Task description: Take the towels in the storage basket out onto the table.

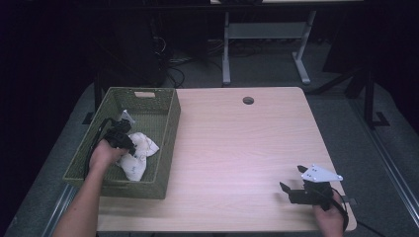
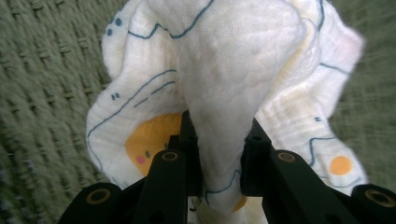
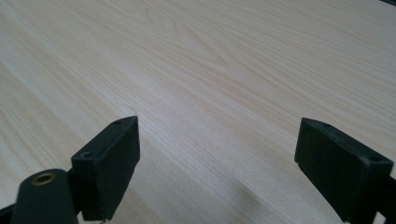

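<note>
**Left tongs pinch a fold of cloth inside the basket**

The left tongs (image 2: 219, 154) are clamped on a raised fold of the white printed cloth (image 2: 233, 70); the left gripper view shows the fabric squeezed into a narrow ridge between the two black jaws, with the rest billowing out on both sides. Gripping a gathered ridge rather than a flat patch is probably what gives the jaws something to bite on, so the cloth can be lifted in one piece.

The right tongs (image 3: 217, 163) stand wide apart with nothing between them, hovering low over bare wood; that hand looks parked, out of the way.

From above, the left tongs (image 1: 120, 136) reach down into the green woven basket (image 1: 168, 143) at the left edge of the tabletop (image 1: 237, 148), where the cloth (image 1: 138, 153) lies bunched on the basket floor. The right tongs (image 1: 296, 190) sit near the front right corner, well apart from the basket.

The high view gives this layout but hides the pinch under the hand; the left gripper view shows the grip and the cloth's blue lines and orange spots.
</note>
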A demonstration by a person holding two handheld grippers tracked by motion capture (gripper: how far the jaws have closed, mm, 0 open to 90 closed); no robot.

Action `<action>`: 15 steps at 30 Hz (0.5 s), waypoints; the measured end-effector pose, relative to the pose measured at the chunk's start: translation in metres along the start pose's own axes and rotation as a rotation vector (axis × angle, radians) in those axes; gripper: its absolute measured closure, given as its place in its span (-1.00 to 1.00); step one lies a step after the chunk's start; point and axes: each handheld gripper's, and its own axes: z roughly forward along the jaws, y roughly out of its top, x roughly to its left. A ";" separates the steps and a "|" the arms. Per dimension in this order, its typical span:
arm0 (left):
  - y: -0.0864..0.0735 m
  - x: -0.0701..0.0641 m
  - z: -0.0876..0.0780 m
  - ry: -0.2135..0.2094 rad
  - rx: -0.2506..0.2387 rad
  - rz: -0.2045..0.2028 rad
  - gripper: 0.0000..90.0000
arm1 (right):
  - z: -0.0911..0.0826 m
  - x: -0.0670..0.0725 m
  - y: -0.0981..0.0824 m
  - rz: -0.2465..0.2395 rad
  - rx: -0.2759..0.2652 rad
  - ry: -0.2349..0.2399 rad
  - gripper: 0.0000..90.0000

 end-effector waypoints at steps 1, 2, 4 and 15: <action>-0.001 0.001 -0.003 -0.008 -0.006 0.000 0.67 | 0.000 0.000 0.000 -0.002 0.002 0.001 -0.70; -0.002 0.002 -0.004 -0.012 -0.014 0.009 0.67 | 0.000 0.000 0.000 -0.002 0.001 0.000 -0.70; -0.004 0.003 -0.011 -0.031 -0.037 0.006 0.67 | 0.000 0.000 0.000 0.001 0.000 -0.001 -0.70; -0.014 0.003 -0.040 -0.109 -0.149 0.019 0.67 | 0.001 0.001 0.000 0.003 -0.001 -0.003 -0.70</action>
